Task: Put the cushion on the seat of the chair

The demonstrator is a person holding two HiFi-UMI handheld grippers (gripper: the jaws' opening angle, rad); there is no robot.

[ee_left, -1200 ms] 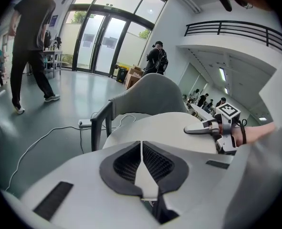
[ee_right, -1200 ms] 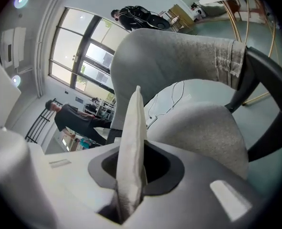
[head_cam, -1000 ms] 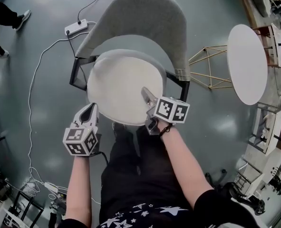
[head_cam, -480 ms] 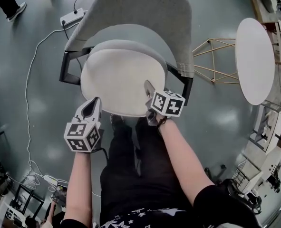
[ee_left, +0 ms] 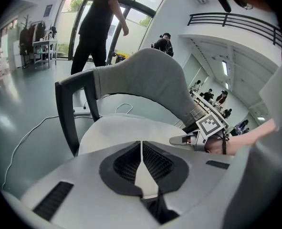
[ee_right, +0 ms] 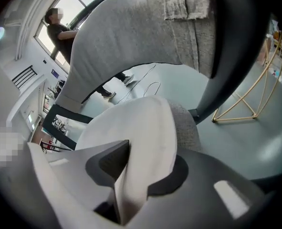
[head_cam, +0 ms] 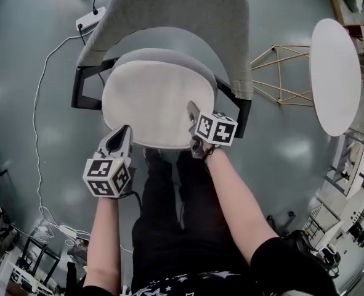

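Right gripper [ee_right: 148,151]: jaws have just been opening. A thick fold of the cushion [head_cam: 154,103] sits between them and touches both pads, so this is a loosening hold, not a clean let-go. Left gripper [ee_left: 141,144]: pads clenched together at the tips with a thin white sliver pinched between them, which I read as the cushion's rim. Both are at the front edge of the chair [head_cam: 80,91], one at each front corner of the seat [head_cam: 191,66].

Cushion is down on the seat and covers most of it. A grey crescent of seat shows at the back and on the right side. Placement looks basically done; release is what's left.

Risks, my read:
- Uneven release: if the right lets go first while the left is clamped, any pull-back by the left drags the cushion forward off the chair's front (nothing there to stop it, just the person's legs [head_cam: 169,214]).
- The fold in the right jaws snags on a pad as that gripper backs out, flipping that corner up or skewing the cushion on the seat.
- Front rim may overhang the seat. The seat's front edge is hidden under it, so I can't rule out a slide.
- Overcorrecting backward: cushion rides up against the backrest [head_cam: 188,11] and sits tilted.

Behind the chair, a power strip [head_cam: 90,18] lies on the floor, well apart, so it's no factor.
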